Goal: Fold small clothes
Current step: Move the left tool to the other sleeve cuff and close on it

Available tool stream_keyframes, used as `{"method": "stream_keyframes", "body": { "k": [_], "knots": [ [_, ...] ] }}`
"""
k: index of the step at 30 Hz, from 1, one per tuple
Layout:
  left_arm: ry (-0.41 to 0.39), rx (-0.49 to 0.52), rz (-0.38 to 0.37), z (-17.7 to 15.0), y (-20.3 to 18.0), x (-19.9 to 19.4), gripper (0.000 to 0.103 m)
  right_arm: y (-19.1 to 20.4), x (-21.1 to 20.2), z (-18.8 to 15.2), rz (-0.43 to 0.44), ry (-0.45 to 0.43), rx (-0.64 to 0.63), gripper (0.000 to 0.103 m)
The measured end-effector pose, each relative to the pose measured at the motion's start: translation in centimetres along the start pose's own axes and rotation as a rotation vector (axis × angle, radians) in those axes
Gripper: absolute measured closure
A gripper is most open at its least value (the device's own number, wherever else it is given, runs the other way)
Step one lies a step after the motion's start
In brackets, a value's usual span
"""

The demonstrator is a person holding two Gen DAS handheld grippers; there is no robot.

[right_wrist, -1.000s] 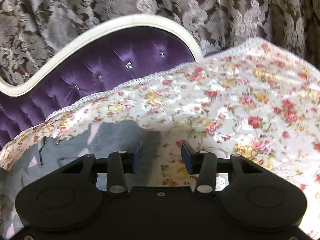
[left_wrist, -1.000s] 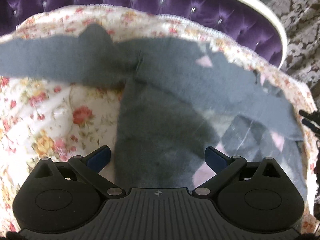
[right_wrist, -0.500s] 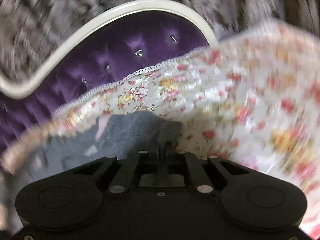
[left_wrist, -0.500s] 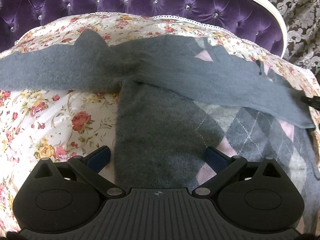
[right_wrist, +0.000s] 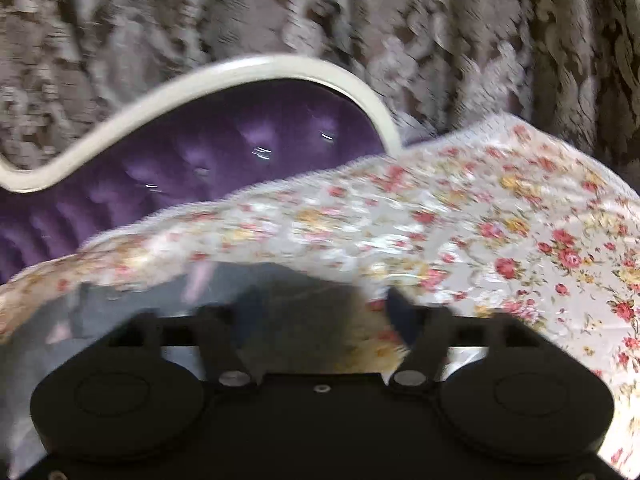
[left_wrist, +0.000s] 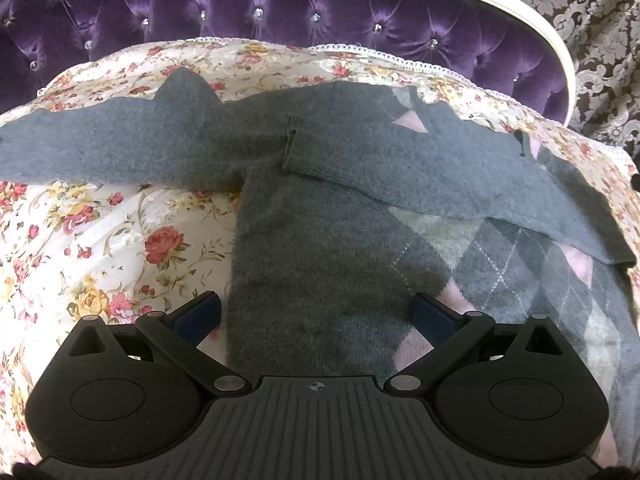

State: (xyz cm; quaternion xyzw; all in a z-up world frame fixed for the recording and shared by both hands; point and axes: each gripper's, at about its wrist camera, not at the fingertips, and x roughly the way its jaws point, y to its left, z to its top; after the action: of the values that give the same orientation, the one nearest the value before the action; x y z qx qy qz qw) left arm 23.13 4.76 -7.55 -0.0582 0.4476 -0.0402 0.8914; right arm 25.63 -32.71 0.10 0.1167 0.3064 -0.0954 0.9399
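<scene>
1. A grey argyle sweater (left_wrist: 320, 264) lies spread on a floral bedspread (left_wrist: 100, 248), its collar end toward the bedspread's far lace-trimmed edge and the purple tufted headboard (left_wrist: 280, 12), its hem end under the left gripper (left_wrist: 316, 314).

2. The sweater's long axis runs from the near edge of the bedspread toward the headboard. One sleeve (left_wrist: 440, 172) is already laid slantwise across the chest, its cuff (left_wrist: 289, 148) resting near the middle of the body. The other sleeve (left_wrist: 100, 148) stretches flat toward the bedspread's left side, still unfolded.

3. The left gripper hangs over the hem end with its jaws spread wide and nothing pinched; the sweater's left side edge runs up between the fingers, with bare bedspread below the left one.

4. In the blurred right wrist view the right gripper (right_wrist: 320, 312) sits at the sweater's right side near the far edge, jaws opening. Grey knit (right_wrist: 160, 304) shows below and between them, but no pad appears to press it.

5. Judged from this layout, the outstretched sleeve is the next thing to fold, and the left hand is the nearer one: the sleeve lies ahead and to its left.

6. Nothing stands in the way on the bedspread; patterned curtains (right_wrist: 480, 40) hang behind the headboard, well clear.
</scene>
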Motion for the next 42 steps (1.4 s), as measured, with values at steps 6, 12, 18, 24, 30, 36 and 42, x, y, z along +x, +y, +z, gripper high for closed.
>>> {"method": "stream_keyframes", "body": {
  "k": [6,12,18,24,30,36,42],
  "knots": [
    [-0.026,0.021,-0.005,-0.2,0.1,0.0,0.0,4.8,-3.6,-2.0,0.168,0.037,-0.004,0.0],
    [-0.052,0.017,-0.024,0.5,1.0,-0.2,0.002,7.2,-3.0,-4.6,0.231,0.103,-0.13,0.0],
    [-0.118,-0.111,0.09,2.7,6.0,-1.9,0.002,8.2,-3.9,-4.5,0.328,0.096,-0.135,0.0],
    [-0.162,-0.245,0.251,5.5,14.2,-3.8,0.002,9.1,-6.0,-4.0,0.478,0.041,-0.111,0.0],
    [-0.187,-0.358,0.397,6.9,21.9,-3.8,0.002,11.8,-6.1,-5.6,0.602,0.194,0.008,0.0],
    [-0.16,-0.478,0.405,7.1,27.0,-2.3,0.002,15.4,-8.0,-8.6,0.76,0.198,-0.071,0.0],
    [-0.166,-0.515,0.404,7.7,29.4,-0.5,0.002,17.6,-9.1,-10.4,0.839,0.218,-0.143,0.0]
  ]
}}
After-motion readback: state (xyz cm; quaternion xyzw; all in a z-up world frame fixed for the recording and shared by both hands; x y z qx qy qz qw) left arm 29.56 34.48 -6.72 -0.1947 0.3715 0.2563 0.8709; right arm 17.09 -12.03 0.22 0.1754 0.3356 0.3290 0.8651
